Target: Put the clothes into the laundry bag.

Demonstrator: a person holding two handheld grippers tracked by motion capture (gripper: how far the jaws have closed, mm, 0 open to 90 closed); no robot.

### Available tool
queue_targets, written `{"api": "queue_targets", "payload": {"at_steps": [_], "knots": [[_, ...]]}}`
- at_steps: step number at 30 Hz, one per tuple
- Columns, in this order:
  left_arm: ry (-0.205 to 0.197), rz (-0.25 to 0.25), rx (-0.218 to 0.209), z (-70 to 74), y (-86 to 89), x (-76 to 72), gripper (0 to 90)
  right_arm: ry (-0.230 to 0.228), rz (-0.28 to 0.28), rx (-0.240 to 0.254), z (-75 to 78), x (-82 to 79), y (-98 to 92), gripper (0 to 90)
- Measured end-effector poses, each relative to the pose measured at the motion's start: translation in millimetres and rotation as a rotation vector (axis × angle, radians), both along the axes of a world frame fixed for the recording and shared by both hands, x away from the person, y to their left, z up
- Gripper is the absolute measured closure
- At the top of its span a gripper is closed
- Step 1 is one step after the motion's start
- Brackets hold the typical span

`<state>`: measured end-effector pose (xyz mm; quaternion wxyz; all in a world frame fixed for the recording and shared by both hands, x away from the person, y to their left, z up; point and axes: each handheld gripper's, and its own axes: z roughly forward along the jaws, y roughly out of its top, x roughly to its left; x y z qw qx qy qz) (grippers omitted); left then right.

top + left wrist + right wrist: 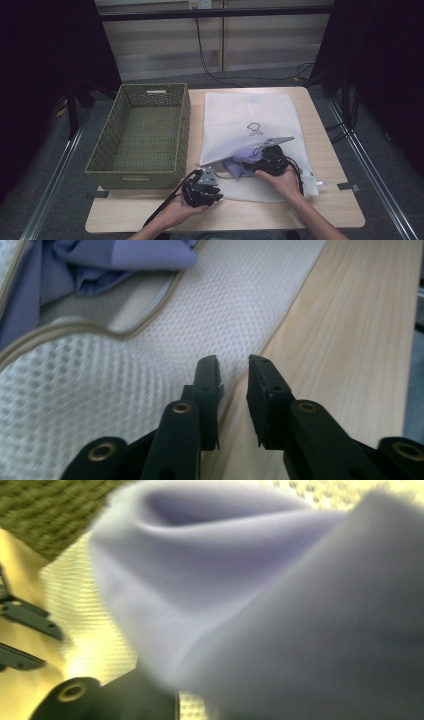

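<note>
A lilac garment (243, 161) is seen bunched at the near opening of the white mesh bag (250, 117), beside the woven basket (142, 135) on the tabletop (330, 200). The left claw (234, 371), jaws slightly apart and empty, is held at the bag's near edge. The right claw (262, 159) is draped by the garment; its jaw state cannot be told

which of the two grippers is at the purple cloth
The right gripper, at the mesh bag's opening; the purple cloth drapes over it. The left gripper sits apart with nothing between its fingers.
</note>
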<state>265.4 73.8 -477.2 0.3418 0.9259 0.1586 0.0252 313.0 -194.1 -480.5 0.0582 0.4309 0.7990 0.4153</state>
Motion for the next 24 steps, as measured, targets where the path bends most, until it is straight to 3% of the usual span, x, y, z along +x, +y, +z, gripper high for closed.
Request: {"api": "queue_targets", "payload": {"at_steps": [1,6,10,14,20,21,24], "knots": [[0.015,0.015,-0.029,1.7,-4.4,-1.7,73.1,-0.007,0.007,0.007,2.0,-1.5,-1.3,61.0],[0.022,0.012,-0.049,1.7,-25.3,0.0,69.3,-0.015,0.035,0.049,10.0,-14.2,-8.2,56.8],[-0.006,-0.031,-0.05,-2.9,-45.4,-0.8,66.9,-0.017,0.058,0.089,16.3,-27.8,-16.3,52.8],[0.002,-0.056,-0.07,-6.3,-61.9,-3.1,68.0,-0.043,0.078,0.118,23.6,-35.9,-23.2,52.8],[0.001,-0.079,-0.049,-15.8,-69.2,-4.2,74.0,-0.088,0.11,0.153,40.8,-44.4,-29.2,55.6],[0.005,-0.084,-0.069,-16.8,-68.9,-4.1,74.4,-0.104,0.117,0.166,44.6,-44.6,-31.1,55.6],[-0.005,-0.084,-0.062,-17.5,-68.4,-4.9,76.6,-0.124,0.109,0.185,56.8,-45.9,-36.1,55.0]]}}
